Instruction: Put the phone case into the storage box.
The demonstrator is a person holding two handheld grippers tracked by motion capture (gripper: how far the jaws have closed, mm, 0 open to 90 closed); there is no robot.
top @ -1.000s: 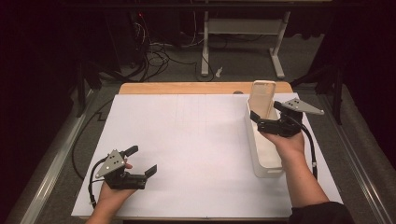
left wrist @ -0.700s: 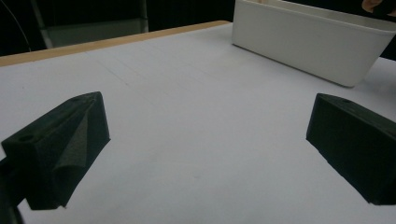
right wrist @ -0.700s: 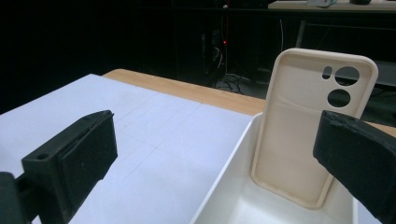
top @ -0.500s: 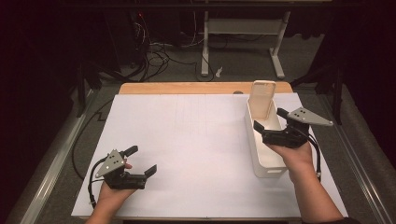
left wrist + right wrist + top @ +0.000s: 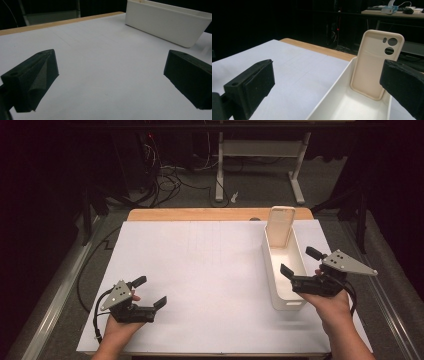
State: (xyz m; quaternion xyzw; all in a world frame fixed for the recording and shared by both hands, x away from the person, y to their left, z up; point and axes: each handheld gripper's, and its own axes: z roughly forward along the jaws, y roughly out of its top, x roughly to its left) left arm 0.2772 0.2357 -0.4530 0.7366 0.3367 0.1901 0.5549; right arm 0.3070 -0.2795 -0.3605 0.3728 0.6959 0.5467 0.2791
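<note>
A long white bin lies on the right side of the table. A beige phone case stands upright against the bin's far end, camera cut-outs at the top. My right gripper hovers open over the bin's near half, one jaw over the bin and one past its right wall. In the right gripper view the phone case stands ahead between the wide jaws, inside the bin. My left gripper rests open at the front left with nothing in it; its view shows the bin far off.
A white sheet covers the table, with the wooden table edge showing at the back. Beyond it, cables and a white desk frame stand on the dark floor.
My right gripper has drawn back toward the person and lower along the bin, away from the phone case, which stays leaning in place. The left gripper has not moved.
</note>
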